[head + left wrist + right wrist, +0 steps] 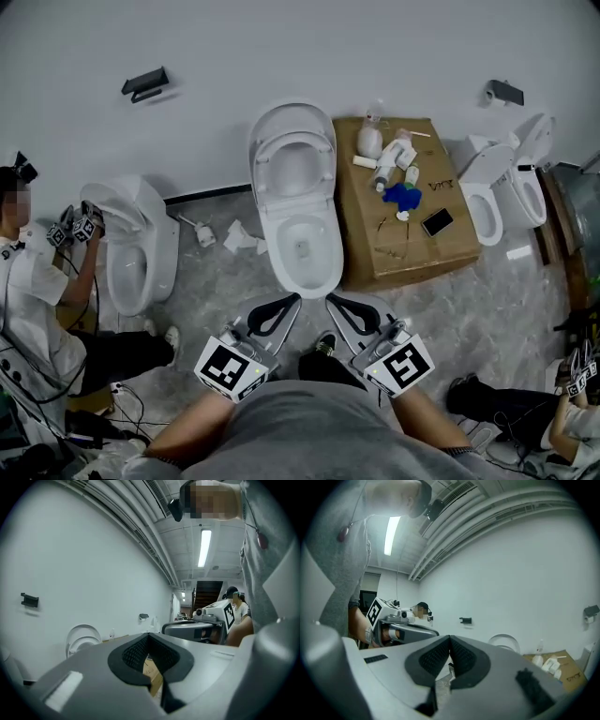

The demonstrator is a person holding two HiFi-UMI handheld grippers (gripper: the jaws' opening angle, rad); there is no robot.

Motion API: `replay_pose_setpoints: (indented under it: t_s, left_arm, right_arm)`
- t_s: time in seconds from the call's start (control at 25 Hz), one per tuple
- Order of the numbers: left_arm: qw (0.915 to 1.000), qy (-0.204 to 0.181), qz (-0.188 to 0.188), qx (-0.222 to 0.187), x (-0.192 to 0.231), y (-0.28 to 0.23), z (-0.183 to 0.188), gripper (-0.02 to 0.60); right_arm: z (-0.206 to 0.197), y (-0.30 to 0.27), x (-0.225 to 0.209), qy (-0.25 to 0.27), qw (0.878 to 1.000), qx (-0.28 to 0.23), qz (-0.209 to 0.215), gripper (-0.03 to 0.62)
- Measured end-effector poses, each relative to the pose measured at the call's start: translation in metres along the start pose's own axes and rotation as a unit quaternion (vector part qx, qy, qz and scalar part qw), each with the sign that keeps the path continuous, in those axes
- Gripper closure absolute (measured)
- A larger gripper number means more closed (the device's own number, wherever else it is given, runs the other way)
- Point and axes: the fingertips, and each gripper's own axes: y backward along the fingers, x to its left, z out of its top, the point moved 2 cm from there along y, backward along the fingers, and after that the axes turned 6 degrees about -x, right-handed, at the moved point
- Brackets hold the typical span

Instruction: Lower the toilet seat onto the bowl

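White wall [281, 47] and grey mottled floor [216, 291]: the toilet seat [294, 138] stands raised, both grippers closed and empty.

Seen from the head view, the seat leans upright against the wall behind the open bowl [273, 253], not resting on its rim. The left gripper [292, 300] and right gripper [333, 300] hover side by side just in front of the bowl, touching nothing; each gripper view shows its jaw tips pressed together with nothing between them. A cardboard box [403, 244] carrying bottles sits just right of the bowl.
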Motion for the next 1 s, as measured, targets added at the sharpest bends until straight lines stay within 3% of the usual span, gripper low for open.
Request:
replay_pose_setpoints:
  t_s: [0.6, 1.0]
  left_arm:
    - [0.9987, -0.005, 0.05, 0.003, 0.021, -0.068, -0.006, 0.575]
    - [0.9987, -0.002, 0.05, -0.004, 0.092, -0.097, -0.015, 0.575]
  right_arm:
    - [-0.011, -0.007, -0.08, -0.002, 0.999, 0.005, 0.038, 0.579]
    - [-0.014, -0.067, -0.12, -0.002, 1.0, 0.006, 0.019, 0.579]
